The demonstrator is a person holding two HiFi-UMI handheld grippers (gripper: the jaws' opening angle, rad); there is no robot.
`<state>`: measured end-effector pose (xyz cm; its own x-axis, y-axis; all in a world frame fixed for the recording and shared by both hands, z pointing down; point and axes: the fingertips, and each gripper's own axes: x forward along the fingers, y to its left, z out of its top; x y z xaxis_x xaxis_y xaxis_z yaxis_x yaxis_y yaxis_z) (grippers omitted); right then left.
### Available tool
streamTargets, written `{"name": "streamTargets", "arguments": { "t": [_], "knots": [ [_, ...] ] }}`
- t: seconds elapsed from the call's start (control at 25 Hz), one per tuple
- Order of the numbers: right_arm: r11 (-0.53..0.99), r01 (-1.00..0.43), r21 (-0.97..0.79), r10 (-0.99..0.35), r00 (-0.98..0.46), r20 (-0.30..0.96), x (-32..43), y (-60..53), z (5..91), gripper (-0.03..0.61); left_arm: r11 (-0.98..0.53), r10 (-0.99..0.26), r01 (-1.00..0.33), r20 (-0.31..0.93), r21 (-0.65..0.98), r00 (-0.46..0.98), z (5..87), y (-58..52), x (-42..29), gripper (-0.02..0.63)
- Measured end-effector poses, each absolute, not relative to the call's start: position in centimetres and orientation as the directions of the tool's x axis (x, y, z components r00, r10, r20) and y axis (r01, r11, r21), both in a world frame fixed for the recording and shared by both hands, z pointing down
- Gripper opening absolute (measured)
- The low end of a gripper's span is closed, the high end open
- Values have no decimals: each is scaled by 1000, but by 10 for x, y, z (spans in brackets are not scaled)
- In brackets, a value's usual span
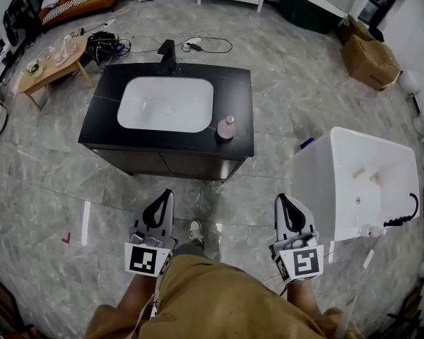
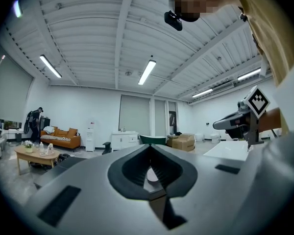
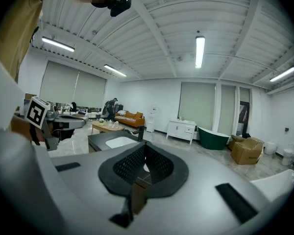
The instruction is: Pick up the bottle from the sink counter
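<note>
While the pink bottle [image 1: 226, 127] stands upright at the right front corner of the black sink worktop [image 1: 237, 83], just right of the white basin [image 1: 166, 104], the left tongs [image 1: 165, 195] and right tongs [image 1: 283, 199] sit low in the frame, well apart from it. Each has its jaws together on nothing. I judge this the approach step. Next, the right tongs, on the bottle's side, should open, reach up-frame and close around its body.

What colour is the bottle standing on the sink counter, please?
Pale pink; the bottle shows best in the head view, against the black counter.
</note>
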<state>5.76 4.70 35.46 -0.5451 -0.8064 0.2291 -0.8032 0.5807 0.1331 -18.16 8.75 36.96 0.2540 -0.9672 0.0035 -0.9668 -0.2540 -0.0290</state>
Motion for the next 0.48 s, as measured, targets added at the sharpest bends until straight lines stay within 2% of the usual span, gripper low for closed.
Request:
{"name": "streamTargets", "arguments": {
  "t": [0.48],
  "knots": [
    [504,-843,187,-854,-456,249,25,1,346,3,-337,-941,-941,22,23,337,389,15,-220,3]
  ]
}}
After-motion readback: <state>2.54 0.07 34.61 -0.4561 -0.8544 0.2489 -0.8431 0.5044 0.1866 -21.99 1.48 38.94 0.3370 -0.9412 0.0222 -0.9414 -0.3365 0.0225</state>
